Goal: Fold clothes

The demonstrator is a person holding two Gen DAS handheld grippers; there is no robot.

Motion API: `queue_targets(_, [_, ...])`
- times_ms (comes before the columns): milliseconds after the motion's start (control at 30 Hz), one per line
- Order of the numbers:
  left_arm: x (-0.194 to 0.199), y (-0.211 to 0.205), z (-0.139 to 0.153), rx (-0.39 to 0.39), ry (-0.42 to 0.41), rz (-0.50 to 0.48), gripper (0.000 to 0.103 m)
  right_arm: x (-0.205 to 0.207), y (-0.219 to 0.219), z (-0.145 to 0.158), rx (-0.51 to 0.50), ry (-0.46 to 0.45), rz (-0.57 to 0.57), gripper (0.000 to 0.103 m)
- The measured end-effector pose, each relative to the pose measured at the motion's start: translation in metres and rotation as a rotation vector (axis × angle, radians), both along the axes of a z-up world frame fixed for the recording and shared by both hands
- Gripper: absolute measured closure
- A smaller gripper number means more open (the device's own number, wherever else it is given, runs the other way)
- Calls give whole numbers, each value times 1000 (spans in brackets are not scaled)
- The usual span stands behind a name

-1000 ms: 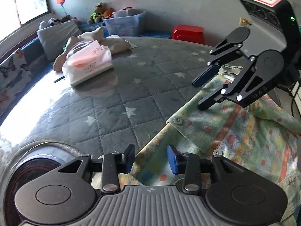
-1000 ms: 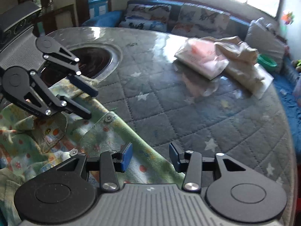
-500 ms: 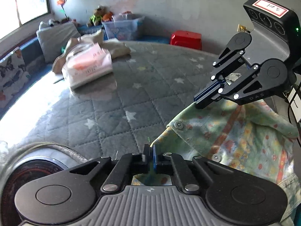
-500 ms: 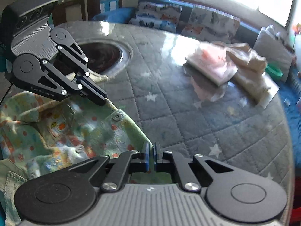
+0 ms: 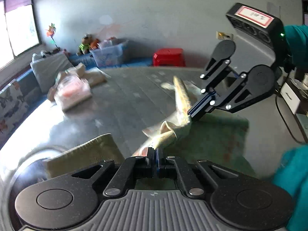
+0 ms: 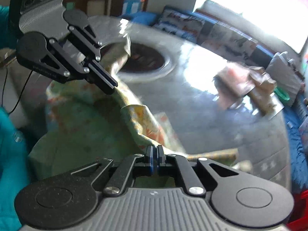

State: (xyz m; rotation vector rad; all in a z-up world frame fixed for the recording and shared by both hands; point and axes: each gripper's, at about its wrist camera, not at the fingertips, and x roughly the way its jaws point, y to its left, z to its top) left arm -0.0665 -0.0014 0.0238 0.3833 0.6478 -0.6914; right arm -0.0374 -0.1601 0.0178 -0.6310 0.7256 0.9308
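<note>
A green child's shirt [image 5: 169,132] with an orange and red print hangs lifted over the grey quilted table [image 5: 123,96]. Its edge is stretched between both grippers. My left gripper [image 5: 154,151] is shut on one part of that edge at the bottom of the left wrist view. My right gripper [image 5: 190,115] is shut on the edge further along, up and to the right. In the right wrist view the right gripper [image 6: 155,149] pinches the shirt [image 6: 138,119], and the left gripper [image 6: 114,87] grips it at upper left. Both views are motion-blurred.
A pink tissue pack [image 5: 73,92] and beige cloths lie at the far side of the table. A dark round recess [image 6: 146,59] sits in the tabletop. A red stool [image 5: 168,56] and a plastic bin [image 5: 107,54] stand beyond. A person's teal sleeve [image 5: 292,173] is at the right.
Both grippers went from open around the shirt's edge to shut on it. They then rose and swept across, pulling the shirt up off the table.
</note>
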Motion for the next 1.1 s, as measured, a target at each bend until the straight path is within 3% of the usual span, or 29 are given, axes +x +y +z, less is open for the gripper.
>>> queue_targets(167, [-15,1,-31,-23,115,61,101,-11,6,-28,-22,57,-27,98])
queue_targets(267, [-19,7,-33,-56,163,73,100,-12,4,-20,-1,107,-34,91])
queue_targets(433, [-29,23,-8,-137,149,82,98,-8,-6,20,131,132,-51,88])
queue_targets(567, [-25,45,28,-237,77,183,93,15,0,45,199,63,-106,85])
queue_targets(633, [-17,57,36,-238,34,286,85,30,4,41,170,38,-142,85])
queue_targets(667, [-11,64,37,-234,32,347,75,38,4,36,152,41,-166,85])
queue_targets(700, [-4,71,35,-233,50,413,66,45,3,30,134,52,-189,85])
queue_targets(767, [9,85,25,-240,122,516,57,53,-1,20,98,82,-233,85])
queue_targets(900, [22,95,3,-248,237,585,57,42,-16,11,39,111,-295,85])
queue_targets(1100, [24,91,-11,-277,277,543,64,11,-36,-12,17,204,-374,85])
